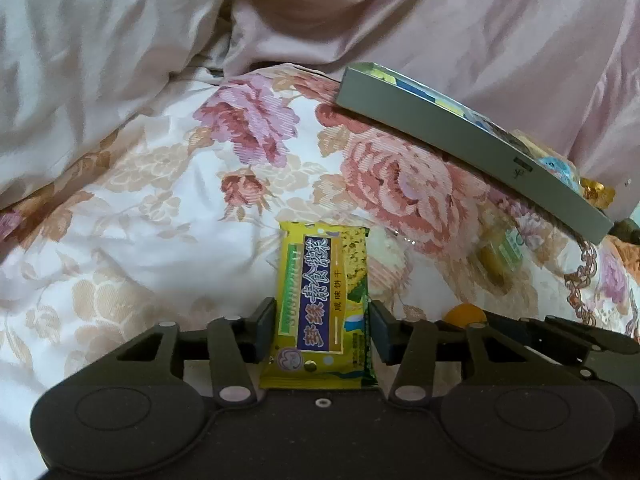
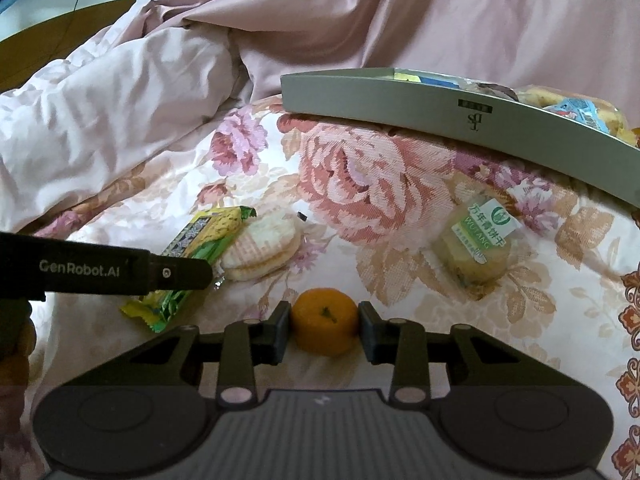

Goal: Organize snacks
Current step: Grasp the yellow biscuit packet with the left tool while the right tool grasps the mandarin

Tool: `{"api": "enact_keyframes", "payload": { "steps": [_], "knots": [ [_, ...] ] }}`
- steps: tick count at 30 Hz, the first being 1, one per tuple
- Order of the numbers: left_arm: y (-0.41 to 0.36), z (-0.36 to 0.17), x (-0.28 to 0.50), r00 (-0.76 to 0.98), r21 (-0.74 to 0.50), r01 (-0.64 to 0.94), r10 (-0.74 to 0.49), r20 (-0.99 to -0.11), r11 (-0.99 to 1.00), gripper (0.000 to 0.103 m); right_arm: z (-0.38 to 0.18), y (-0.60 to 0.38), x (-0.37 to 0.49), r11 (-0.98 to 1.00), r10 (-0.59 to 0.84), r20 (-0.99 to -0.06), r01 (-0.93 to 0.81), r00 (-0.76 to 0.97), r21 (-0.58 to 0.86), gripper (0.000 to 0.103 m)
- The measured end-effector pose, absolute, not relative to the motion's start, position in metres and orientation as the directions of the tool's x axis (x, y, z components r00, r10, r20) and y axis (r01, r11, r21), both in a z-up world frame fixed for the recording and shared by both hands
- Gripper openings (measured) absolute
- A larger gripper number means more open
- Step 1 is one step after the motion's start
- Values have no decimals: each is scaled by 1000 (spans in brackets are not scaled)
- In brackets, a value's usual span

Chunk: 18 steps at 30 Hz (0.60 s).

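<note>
The left hand-held gripper is clenched on a yellow and green plastic cracker packet with a dark blue label; both black pads press on its long sides, and its far end points toward the flowered bed cover. In the right wrist view this same packet lies low over the cover, just beside a pair of round pale wafers in clear wrap, and the left gripper's black finger crosses in front of it. The right hand-held gripper is clenched on a small round orange mandarin, with one pad on each side of the fruit, which sits on the cover. A pale biscuit pack with a green and white label lies alone on the cover, to the right. Behind it stands a flat grey cardboard box that holds several wrapped snacks. Pink crumpled bedding fills the background.
</note>
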<state>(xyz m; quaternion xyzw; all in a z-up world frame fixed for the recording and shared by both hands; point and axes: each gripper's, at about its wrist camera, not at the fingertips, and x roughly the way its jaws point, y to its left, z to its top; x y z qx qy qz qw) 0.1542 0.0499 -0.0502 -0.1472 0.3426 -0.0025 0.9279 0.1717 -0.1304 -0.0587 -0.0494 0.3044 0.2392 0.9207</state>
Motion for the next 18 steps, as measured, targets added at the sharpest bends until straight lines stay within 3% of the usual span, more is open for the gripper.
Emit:
{"api": "enact_keyframes", "payload": {
  "steps": [9, 18],
  "knots": [
    [47, -54, 156, 765, -259, -73, -113, -634, 963, 63, -61, -128, 171, 880, 403, -585, -474, 704, 35, 44],
    [42, -55, 156, 763, -225, -53, -106, -638, 973, 65, -62, -126, 170, 877, 403, -586, -480, 703, 26, 50]
  ]
}}
